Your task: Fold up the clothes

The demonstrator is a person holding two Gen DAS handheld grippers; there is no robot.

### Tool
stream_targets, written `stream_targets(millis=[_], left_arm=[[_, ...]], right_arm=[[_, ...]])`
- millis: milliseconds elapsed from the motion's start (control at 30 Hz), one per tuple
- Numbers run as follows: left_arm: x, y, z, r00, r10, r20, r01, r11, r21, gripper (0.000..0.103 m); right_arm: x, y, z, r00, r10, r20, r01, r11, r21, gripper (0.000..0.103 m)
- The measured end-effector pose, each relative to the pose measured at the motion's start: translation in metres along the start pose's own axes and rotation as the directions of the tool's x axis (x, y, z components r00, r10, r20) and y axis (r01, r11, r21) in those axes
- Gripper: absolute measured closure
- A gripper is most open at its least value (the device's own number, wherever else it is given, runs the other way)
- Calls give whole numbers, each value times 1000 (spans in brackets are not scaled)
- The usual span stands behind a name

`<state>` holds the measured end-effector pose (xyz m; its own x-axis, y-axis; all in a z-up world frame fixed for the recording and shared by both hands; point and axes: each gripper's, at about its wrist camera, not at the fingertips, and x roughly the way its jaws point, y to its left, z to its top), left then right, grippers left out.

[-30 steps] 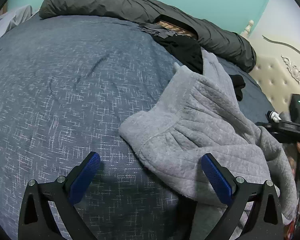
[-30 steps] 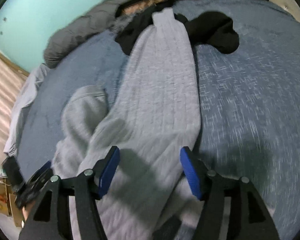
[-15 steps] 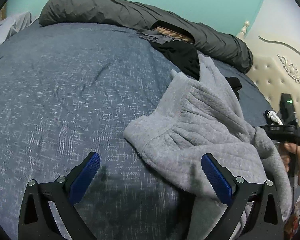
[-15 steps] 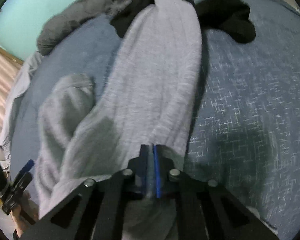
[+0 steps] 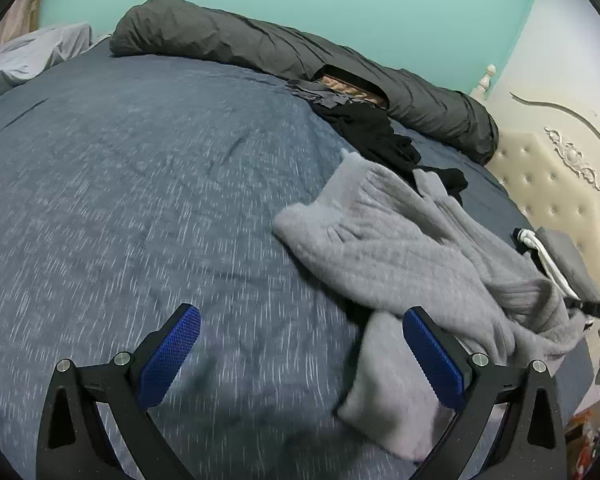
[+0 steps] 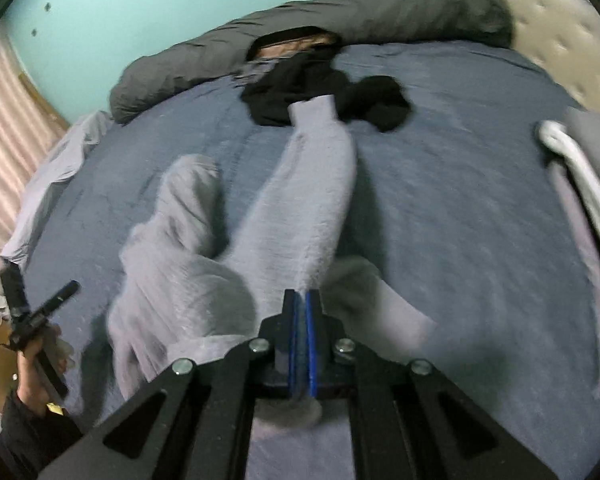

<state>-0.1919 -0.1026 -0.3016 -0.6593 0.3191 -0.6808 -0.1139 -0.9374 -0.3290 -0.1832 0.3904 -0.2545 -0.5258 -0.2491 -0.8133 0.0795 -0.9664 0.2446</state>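
Observation:
A grey fleece garment (image 5: pixel 384 248) lies rumpled on the dark blue bedspread (image 5: pixel 140 200), its two long parts reaching toward the far side. In the right wrist view my right gripper (image 6: pixel 301 340) is shut on a lifted fold of the grey garment (image 6: pixel 300 200), and the cloth hangs down on both sides of the pads. My left gripper (image 5: pixel 300 360) stands open above the bedspread. Nothing is between its pads, and a fold of the garment lies under its right finger (image 5: pixel 434 360).
A black garment (image 5: pixel 372 136) lies beyond the grey one, in front of a rolled dark grey duvet (image 5: pixel 300 60). A cream tufted headboard (image 5: pixel 548 168) stands at the right. A white cord on a grey item (image 6: pixel 580 176) lies at the right. A hand (image 6: pixel 40 360) holds the left gripper.
My right gripper closed on the grey garment and pulled it up and toward me, dragging the cloth along the bed. My left gripper drew back and rose, still open.

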Motion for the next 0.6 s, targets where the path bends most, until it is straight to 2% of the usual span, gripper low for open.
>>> stream_targets(millis=[167,233,300,400,467,500,567,600], left_arm=[[-23,1,-16,1000,13,8,-14,1000,14,0],[-28,4,-20,1000,24,12,-24,1000,13,0],[-32,10,-22,999,45,18,-45,999,14,0],[-32,18,-20,998,57,17,-57,998,-6,0],[-32,21,-18,998,59,23,-58,998,-12,0],[-32,23,-17,998,59,26,-59,998,-15,0],[-32,23,-16,998,59,32,-59,998,-13,0],[-32,24,-15,998,59,33,-59,998,-13,0]], right_arm=[[-10,-34,-51,990,-123,-63,126,992,31,100],[-5,-48,-68,983,-143,-117,152,986,66,99],[-2,-54,-77,979,-156,-129,168,982,88,98],[-17,-47,-69,982,-185,-47,189,975,114,97],[-28,-39,-57,981,-195,20,191,973,130,85],[-32,-32,-50,982,-178,56,170,977,128,74],[-30,-11,-33,990,-119,81,111,990,91,60],[-29,0,-25,992,-89,90,83,994,71,60]])
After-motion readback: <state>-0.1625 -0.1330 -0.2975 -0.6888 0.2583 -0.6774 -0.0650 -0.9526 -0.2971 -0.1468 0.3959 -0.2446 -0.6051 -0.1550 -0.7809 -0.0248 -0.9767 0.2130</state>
